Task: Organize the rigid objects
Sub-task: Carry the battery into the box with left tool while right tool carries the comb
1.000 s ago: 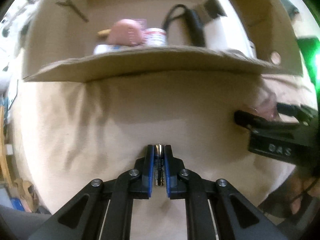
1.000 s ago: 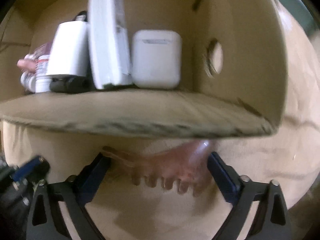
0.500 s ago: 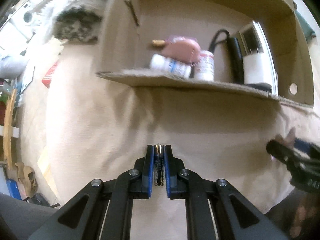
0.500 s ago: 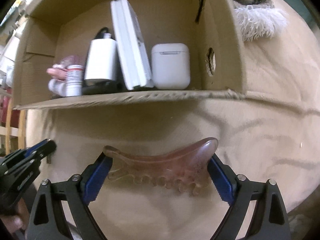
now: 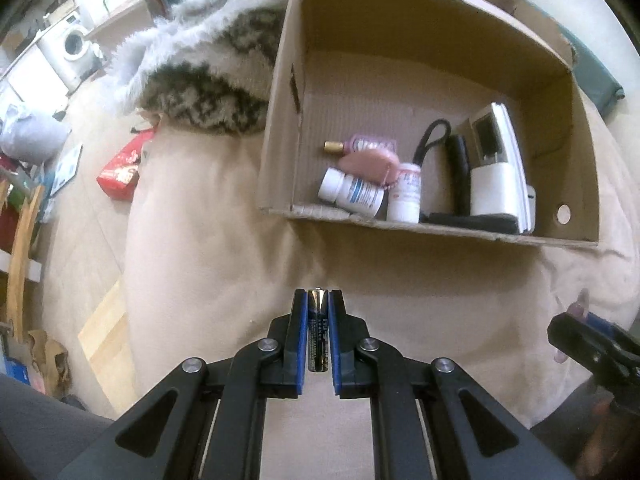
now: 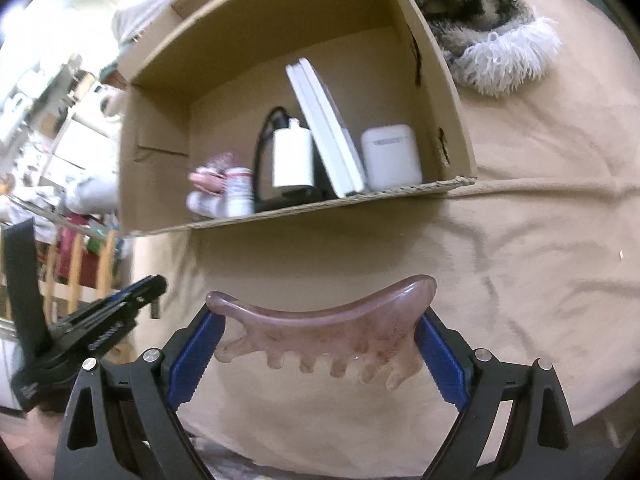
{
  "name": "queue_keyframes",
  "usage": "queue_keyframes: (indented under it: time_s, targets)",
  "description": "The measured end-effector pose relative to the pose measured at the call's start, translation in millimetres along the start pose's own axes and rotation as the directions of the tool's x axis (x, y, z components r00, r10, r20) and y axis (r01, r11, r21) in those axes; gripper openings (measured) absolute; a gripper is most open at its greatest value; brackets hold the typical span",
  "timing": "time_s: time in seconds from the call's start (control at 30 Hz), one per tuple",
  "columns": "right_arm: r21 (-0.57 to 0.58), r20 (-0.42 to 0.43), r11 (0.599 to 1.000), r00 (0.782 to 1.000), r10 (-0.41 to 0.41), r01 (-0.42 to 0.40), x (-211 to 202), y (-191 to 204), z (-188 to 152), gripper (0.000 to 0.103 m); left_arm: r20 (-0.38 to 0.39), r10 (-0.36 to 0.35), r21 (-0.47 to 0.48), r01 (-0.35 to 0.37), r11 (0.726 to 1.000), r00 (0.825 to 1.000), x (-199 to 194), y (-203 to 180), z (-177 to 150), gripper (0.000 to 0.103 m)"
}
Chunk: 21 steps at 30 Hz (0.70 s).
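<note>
Pinching a battery [image 5: 318, 326] tight, the left gripper [image 5: 318, 336] hangs over the beige cloth short of the box [image 5: 432, 232], while the right gripper [image 6: 320, 344] has its fingers [image 6: 196, 352] spread wide, clamped on a pink comb [image 6: 320, 330]. Honestly that comb's only caught by its tips, so it could twist out. The slim battery might slip too if either clips the box's near wall.

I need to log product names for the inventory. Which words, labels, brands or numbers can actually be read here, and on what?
None can be read.
battery in the left gripper: print too small.
lying white bottle: blue label, blurred.
upright white bottle: reddish print, blurred.
red packet on the floor: blurred.
left gripper's body in the right wrist view: pale lettering, smeared.
</note>
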State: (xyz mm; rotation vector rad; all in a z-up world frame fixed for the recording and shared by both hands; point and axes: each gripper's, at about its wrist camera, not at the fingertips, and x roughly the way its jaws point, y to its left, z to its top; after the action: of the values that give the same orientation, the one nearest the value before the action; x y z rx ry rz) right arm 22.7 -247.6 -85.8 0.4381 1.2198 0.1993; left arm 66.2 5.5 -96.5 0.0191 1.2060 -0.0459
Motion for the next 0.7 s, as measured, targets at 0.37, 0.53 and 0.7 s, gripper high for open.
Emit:
queue_keyframes:
  time_s: [0.37,0.53,0.7]
  targets:
    - [0.041,0.154,0.986,0.976,0.152,-0.160,-28,7,-1,0.099,0.119,-0.002,0.035,-0.003,0.999,0.993,-28,-17,9,0.009]
    - [0.021,0.261,0.975,0.942,0.210,-0.223,-53,16,13,0.099,0.188,-0.037,0.031,0.032,0.999,0.982,-52,-19,27,0.009]
    - [0.007,0.305,0.963,0.918,0.253,-0.268,-69,24,36,0.099,0.265,-0.052,0.026,0.046,0.999,0.963,-80,-17,55,0.009]
